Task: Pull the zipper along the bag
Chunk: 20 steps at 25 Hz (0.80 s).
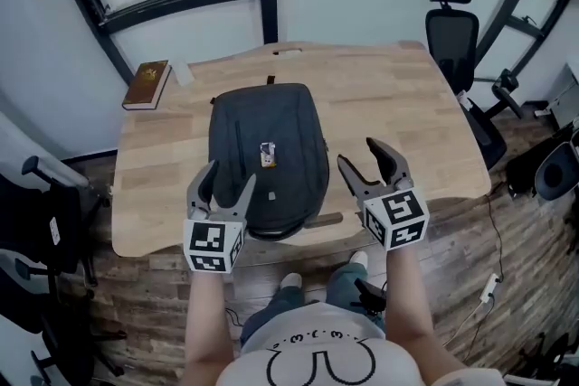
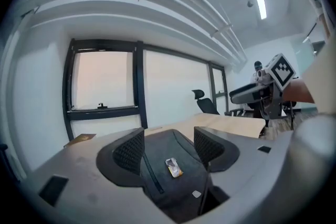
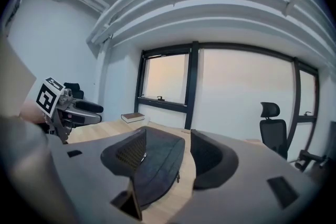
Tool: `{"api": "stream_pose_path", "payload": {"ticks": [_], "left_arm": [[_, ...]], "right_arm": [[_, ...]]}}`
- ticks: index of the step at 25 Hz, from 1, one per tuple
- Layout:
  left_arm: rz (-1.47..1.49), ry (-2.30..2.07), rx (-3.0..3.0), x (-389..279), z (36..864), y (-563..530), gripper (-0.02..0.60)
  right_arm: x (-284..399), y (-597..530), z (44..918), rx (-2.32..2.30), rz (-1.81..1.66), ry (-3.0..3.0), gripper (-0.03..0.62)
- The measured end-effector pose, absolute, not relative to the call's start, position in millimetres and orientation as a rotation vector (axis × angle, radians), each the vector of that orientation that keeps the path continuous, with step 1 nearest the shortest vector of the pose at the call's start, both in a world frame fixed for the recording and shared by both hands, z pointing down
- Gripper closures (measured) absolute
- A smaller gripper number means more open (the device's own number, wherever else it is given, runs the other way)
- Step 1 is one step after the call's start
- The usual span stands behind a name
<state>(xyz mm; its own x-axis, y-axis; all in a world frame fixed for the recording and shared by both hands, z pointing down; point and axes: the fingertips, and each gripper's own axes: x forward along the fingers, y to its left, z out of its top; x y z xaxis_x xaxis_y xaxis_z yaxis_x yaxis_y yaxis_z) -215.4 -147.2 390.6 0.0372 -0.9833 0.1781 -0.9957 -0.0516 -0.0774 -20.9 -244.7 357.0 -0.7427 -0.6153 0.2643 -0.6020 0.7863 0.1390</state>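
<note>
A dark grey backpack (image 1: 269,154) lies flat on the wooden table (image 1: 398,104), with a small tag (image 1: 268,155) on its front. A zipper line (image 2: 149,173) runs along the bag left of the tag. Both grippers are held above the table's near edge. My left gripper (image 1: 232,174) is open over the bag's near left part, nothing between its jaws. My right gripper (image 1: 358,152) is open just right of the bag, also empty. The bag (image 3: 157,165) shows beyond the right jaws, a small zipper pull (image 3: 178,177) on its side.
A brown book (image 1: 148,83) lies at the table's far left corner. A black office chair (image 1: 452,32) stands at the far right, and other chairs (image 1: 36,221) at the left. The person's knees and shoes are under the near table edge.
</note>
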Motion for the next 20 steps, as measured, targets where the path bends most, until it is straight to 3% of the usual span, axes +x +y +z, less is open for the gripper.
{"api": "stream_pose_path", "payload": {"ticks": [4,5,6,7,20], "left_arm": [[0.195,-2.204,2.158,-232,371,-133,0.32],[0.187,-2.245,2.117,-238,368,-129,0.397],[0.176,-2.281,2.078,-243,365,-125,0.526],[0.161,-2.301,2.053,-248,361,-122,0.552],[0.083,-2.402,2.067,-244,305,-110,0.561]], "right_arm": [[-26,-227,339,1.014,-0.089,-2.713,0.35],[-25,-223,334,1.031,-0.098,-2.713,0.406],[-25,-220,329,1.046,-0.106,-2.716,0.466],[-25,-218,325,1.055,-0.109,-2.723,0.527],[-40,-192,270,0.982,-0.23,-2.798,0.542]]}}
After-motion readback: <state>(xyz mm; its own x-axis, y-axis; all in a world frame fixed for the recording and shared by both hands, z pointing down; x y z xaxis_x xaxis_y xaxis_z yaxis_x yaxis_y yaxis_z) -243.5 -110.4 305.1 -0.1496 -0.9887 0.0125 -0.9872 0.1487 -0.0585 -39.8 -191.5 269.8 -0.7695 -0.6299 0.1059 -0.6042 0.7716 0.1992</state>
